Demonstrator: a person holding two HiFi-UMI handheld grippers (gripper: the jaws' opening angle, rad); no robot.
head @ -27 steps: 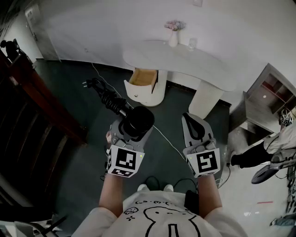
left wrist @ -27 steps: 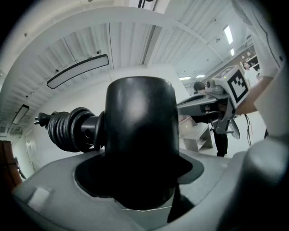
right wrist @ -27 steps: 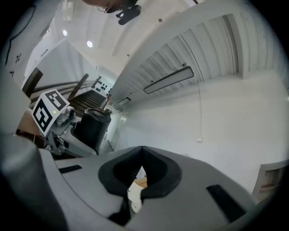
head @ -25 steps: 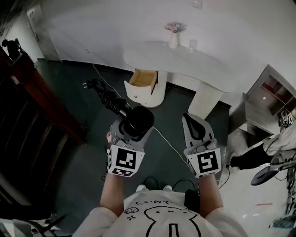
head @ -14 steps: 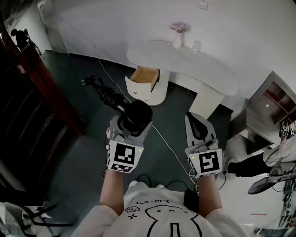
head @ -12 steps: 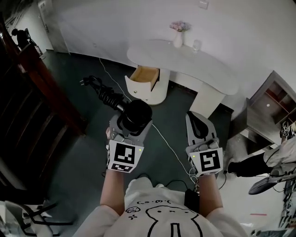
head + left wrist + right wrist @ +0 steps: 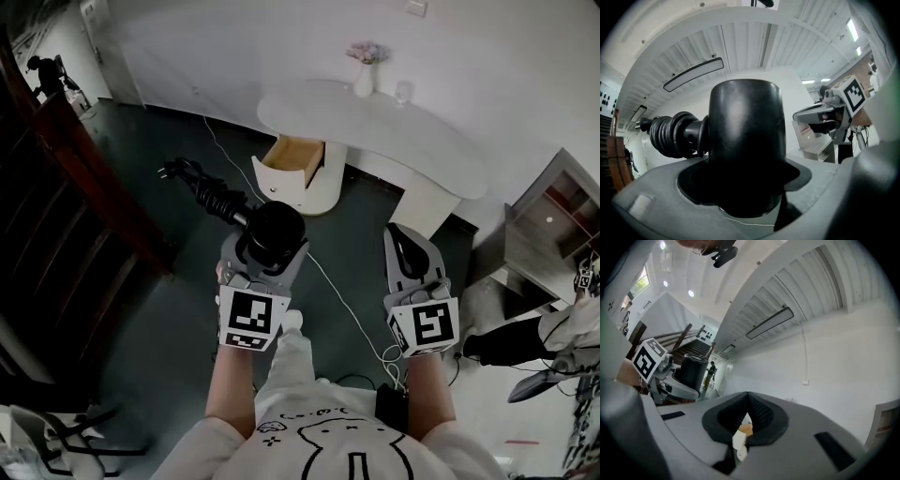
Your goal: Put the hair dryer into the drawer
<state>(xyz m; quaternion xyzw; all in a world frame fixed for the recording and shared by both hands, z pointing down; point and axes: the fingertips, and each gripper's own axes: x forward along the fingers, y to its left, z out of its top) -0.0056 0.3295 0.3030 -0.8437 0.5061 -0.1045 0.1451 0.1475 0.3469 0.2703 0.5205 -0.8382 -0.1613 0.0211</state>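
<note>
A black hair dryer [image 7: 274, 230] stands barrel-up between the jaws of my left gripper [image 7: 265, 249], which is shut on it. Its coiled cord [image 7: 212, 196] and plug [image 7: 170, 171] trail off to the left. In the left gripper view the dryer's barrel [image 7: 745, 140] fills the middle and the coiled cord [image 7: 675, 136] sticks out left. My right gripper [image 7: 410, 255] is held alongside, jaws together with nothing in them. The drawer [image 7: 293, 153] stands pulled out of a white rounded pedestal ahead, wooden inside, and shows small through the right jaws' gap [image 7: 746, 429].
A white curved table [image 7: 412, 127] carries a vase of flowers [image 7: 365, 79] and a glass [image 7: 403, 92]. A dark wooden stair rail [image 7: 84, 178] runs along the left. A grey shelf unit [image 7: 553, 220] stands at the right. A thin white cable [image 7: 342, 305] lies on the dark floor.
Both grippers have moved a little forward toward the table, and the view has shifted with them. The left stays shut on the hair dryer; the right jaws have not changed.
</note>
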